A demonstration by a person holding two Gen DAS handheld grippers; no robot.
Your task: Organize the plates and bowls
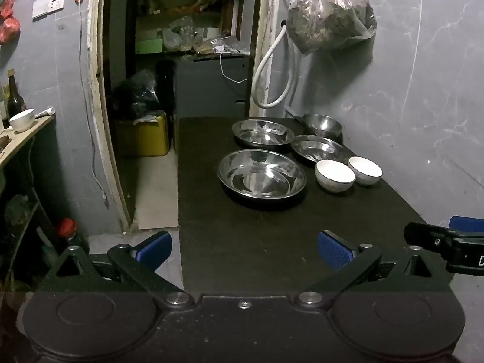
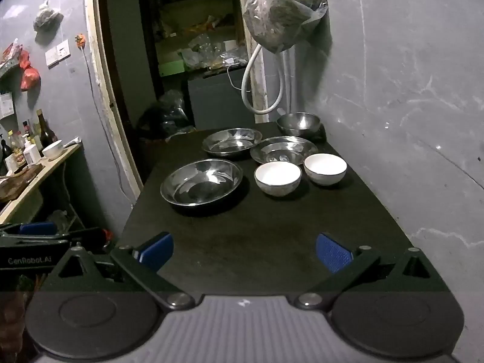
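Note:
On a dark table (image 1: 257, 242) (image 2: 257, 236) stand three steel plates: a large near one (image 1: 261, 175) (image 2: 201, 181), a far left one (image 1: 262, 131) (image 2: 232, 142) and a right one (image 1: 320, 148) (image 2: 284, 149). A steel bowl (image 1: 322, 124) (image 2: 299, 122) sits at the far right by the wall. Two white bowls (image 1: 334, 175) (image 1: 365, 170) (image 2: 277, 178) (image 2: 325, 168) stand side by side. My left gripper (image 1: 243, 251) is open and empty over the table's near left edge. My right gripper (image 2: 244, 251) is open and empty over the near end; it also shows in the left wrist view (image 1: 447, 242).
A grey wall (image 1: 423, 106) runs along the table's right side, with a hanging plastic bag (image 1: 331, 15) (image 2: 286, 10) and a white hose (image 1: 272, 69). A doorway (image 1: 181, 60) lies beyond. A shelf (image 2: 36, 169) with bottles and a white cup stands left.

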